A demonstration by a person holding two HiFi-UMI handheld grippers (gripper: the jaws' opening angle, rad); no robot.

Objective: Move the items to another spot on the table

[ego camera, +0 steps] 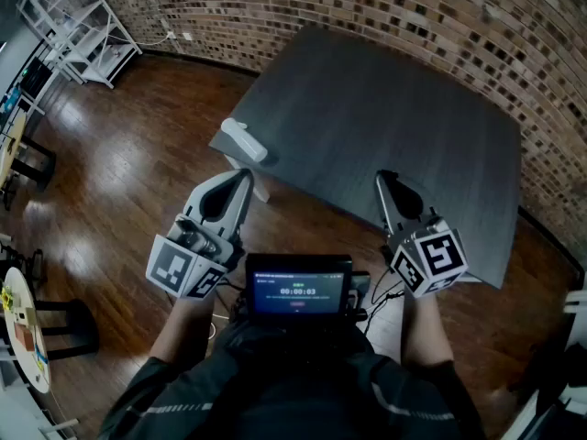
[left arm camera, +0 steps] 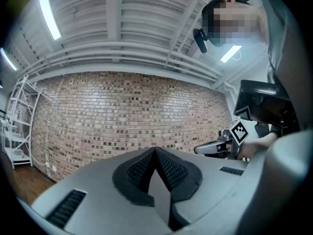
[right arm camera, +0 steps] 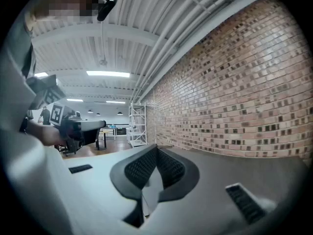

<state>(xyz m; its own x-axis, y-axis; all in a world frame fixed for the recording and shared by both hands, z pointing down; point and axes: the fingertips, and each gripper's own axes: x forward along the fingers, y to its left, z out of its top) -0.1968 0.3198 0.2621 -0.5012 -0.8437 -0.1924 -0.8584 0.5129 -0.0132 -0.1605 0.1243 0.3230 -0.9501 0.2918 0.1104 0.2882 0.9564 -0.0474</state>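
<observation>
**Both grippers shut and empty, short of the white item**

The left gripper (ego camera: 244,174) and the right gripper (ego camera: 383,178) are closed pad to pad, with nothing gripped. The white item (ego camera: 243,140) is found just ahead of the left gripper, the nearer one. It lies at the near left corner of the tabletop (ego camera: 385,108), its long axis running up-left to down-right. No label is made out on it, and the digits on the chest screen (ego camera: 298,290) are too small to be read.

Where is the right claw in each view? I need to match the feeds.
Head view: right claw lower right of centre, pointing up-frame.
Left gripper view: right claw at mid-right, tip pointing left.
Right gripper view: right claw bottom centre, jaws shut.
Shared landmark: the brick wall.
</observation>
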